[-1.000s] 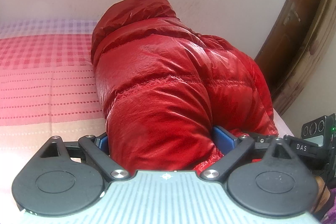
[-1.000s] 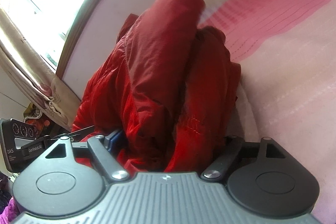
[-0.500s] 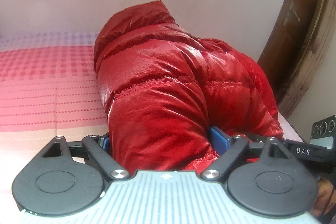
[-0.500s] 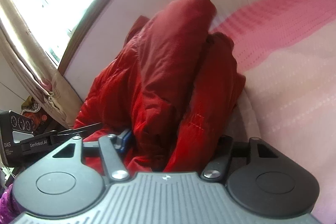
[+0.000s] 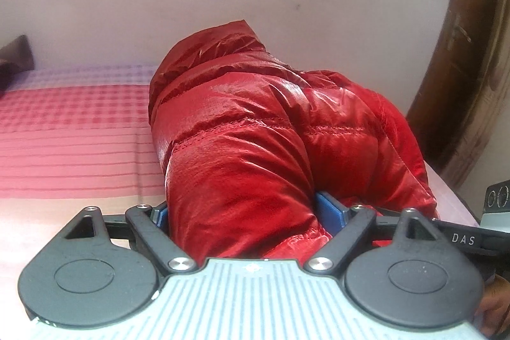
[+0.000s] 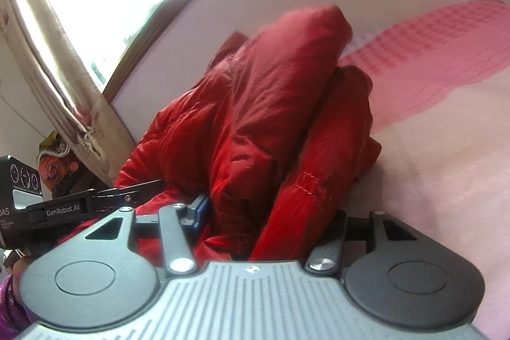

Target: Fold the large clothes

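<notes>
Left wrist view: left gripper (image 5: 240, 212) is clamped on the shiny red quilted puffer jacket (image 5: 255, 133), bunched ahead on the pink checked bedspread (image 5: 73, 129). "DAS" reads to its right. Right gripper (image 6: 271, 212) grips it too; "GenRobot.AI" sits to its left.

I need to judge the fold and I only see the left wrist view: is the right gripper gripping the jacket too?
Observer: Yes. The right gripper has a thick bunch of the red puffer jacket between its fingers.
Operator: What is on its far side?
Observer: Pale pink bedspread, with no other object on it there.
Operator: And behind the left gripper?
Observer: A bright window with a tied curtain and some colourful clutter below it.
</notes>
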A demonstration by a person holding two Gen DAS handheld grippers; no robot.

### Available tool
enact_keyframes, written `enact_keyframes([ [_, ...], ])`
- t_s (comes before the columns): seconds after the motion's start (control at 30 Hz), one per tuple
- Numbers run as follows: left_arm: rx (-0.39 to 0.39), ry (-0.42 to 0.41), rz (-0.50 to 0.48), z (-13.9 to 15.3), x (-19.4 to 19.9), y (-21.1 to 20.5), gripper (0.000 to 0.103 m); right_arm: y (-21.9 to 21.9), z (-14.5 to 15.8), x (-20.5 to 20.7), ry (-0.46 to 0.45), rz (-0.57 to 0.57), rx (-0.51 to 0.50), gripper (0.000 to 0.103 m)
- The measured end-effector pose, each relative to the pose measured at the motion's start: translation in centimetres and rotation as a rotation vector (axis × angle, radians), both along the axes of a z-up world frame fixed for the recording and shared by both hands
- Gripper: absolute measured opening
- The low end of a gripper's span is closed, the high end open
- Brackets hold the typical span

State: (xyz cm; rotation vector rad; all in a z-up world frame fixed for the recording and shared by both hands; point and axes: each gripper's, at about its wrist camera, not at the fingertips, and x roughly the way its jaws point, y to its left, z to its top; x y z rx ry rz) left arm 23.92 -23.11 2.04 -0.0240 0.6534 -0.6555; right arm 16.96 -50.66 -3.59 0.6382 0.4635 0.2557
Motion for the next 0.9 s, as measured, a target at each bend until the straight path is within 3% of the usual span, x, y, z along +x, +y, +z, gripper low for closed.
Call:
enact_keyframes([
  [0.63,-0.008,-0.041,0.189,1.7,-0.6,4.8,0.083,9.5,2.7,4.8,-0.04,0.164,-0.053,0.052],
  [0.9,-0.017,-0.077,0.29,2.8,0.6,9.5,0.083,14.5,4.0,8.0,-0.067,0.252,-0.055,0.052],
])
